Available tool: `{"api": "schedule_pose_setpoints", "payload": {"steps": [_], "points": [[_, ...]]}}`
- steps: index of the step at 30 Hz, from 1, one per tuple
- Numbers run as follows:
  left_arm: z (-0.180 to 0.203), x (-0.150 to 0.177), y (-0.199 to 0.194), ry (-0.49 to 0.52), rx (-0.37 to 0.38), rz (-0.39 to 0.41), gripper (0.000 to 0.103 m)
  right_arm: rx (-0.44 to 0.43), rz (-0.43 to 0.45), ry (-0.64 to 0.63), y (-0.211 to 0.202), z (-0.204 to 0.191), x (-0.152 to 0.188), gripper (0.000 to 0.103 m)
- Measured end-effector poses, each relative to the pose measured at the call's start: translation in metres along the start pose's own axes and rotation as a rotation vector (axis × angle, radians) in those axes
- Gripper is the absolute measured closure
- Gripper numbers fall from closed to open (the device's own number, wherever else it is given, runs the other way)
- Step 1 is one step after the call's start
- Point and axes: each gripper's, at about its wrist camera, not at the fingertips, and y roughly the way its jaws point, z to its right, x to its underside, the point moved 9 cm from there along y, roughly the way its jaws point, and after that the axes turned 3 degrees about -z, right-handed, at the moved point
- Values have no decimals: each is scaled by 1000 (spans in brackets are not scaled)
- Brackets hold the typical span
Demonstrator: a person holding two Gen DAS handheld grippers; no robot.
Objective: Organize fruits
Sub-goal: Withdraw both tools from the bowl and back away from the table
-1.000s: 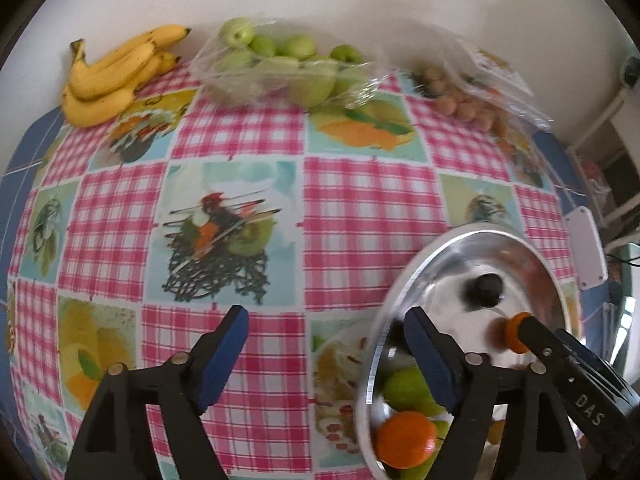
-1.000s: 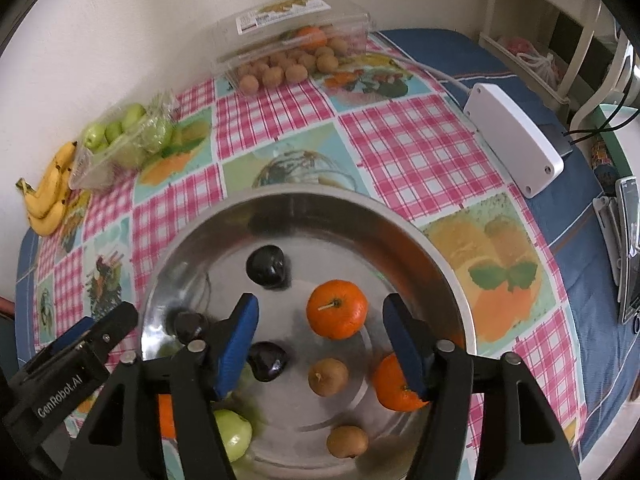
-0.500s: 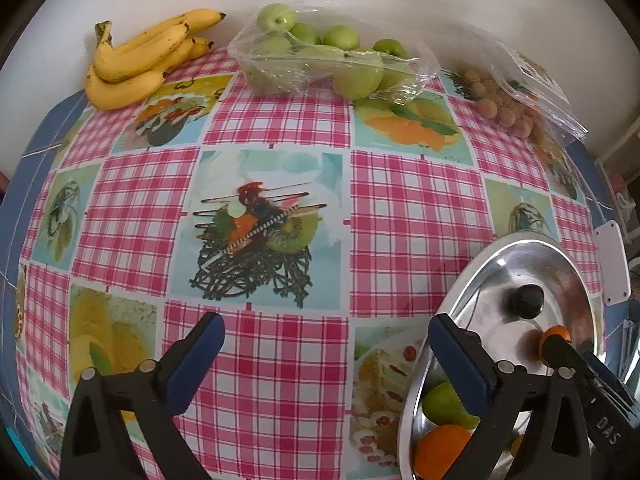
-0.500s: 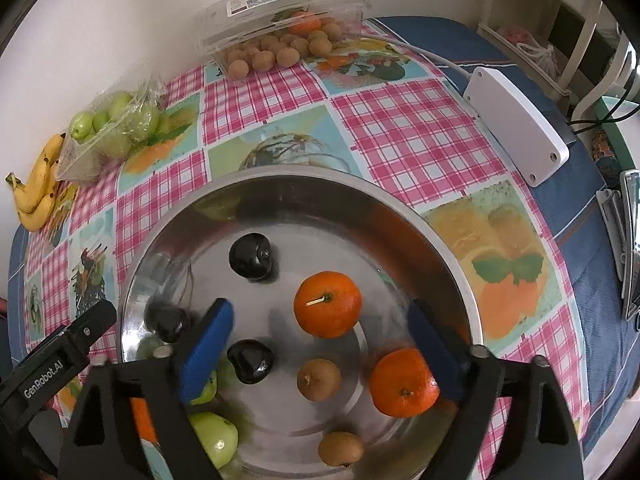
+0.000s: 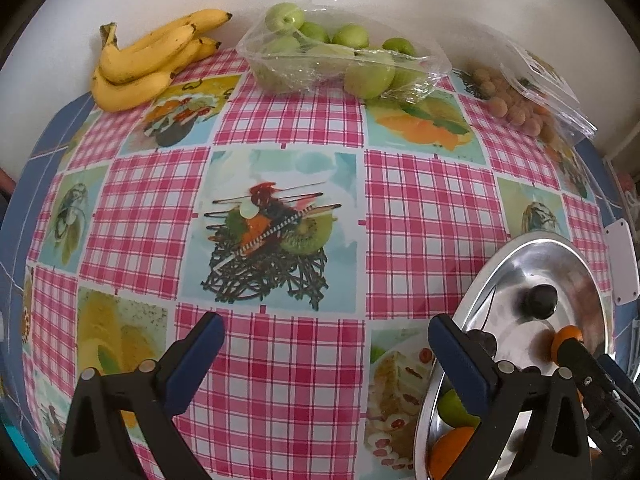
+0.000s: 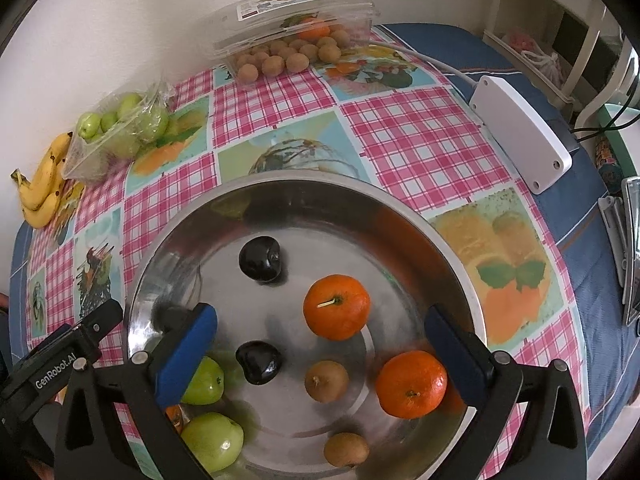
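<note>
Jaws of the right hand-held gripper (image 6: 320, 334) are opening over the steel bowl (image 6: 460, 248), gripping nothing. The left hand-held gripper (image 5: 326, 344) (already widened) hangs open above bare table (image 5: 420, 200), so sorting can start.

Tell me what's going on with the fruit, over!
Left gripper open over bare tablecloth, holding nothing. Right gripper opening above metal bowl, nothing gripped. Oranges, plums, green apples in bowl. Nothing in the way.

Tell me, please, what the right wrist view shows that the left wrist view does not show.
Only the right wrist view: the steel bowl's whole inside, with two brown kiwis and both oranges. Only the left wrist view: the bare middle of the tablecloth. Both share the bananas, the bagged green apples and the clear box.
</note>
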Motion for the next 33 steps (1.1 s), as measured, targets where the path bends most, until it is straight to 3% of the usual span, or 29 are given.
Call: {"api": "schedule_pose_setpoints", "payload": {"steps": [6,12,18,33], "points": [[1,1,-6,34,-24,13,0,-15,-1,-15,-1,-6,5,0],[-9,-6,-28,59,-153,123,0,-39,11,-32,-6,-14,8,0],[-17,-3,-40,53,-204,159,0,-47,29,-37,-14,-16,13,0],[-21,37,-52,123,-196,194,0,-71,35,-47,-29,-23,45,0]]}}
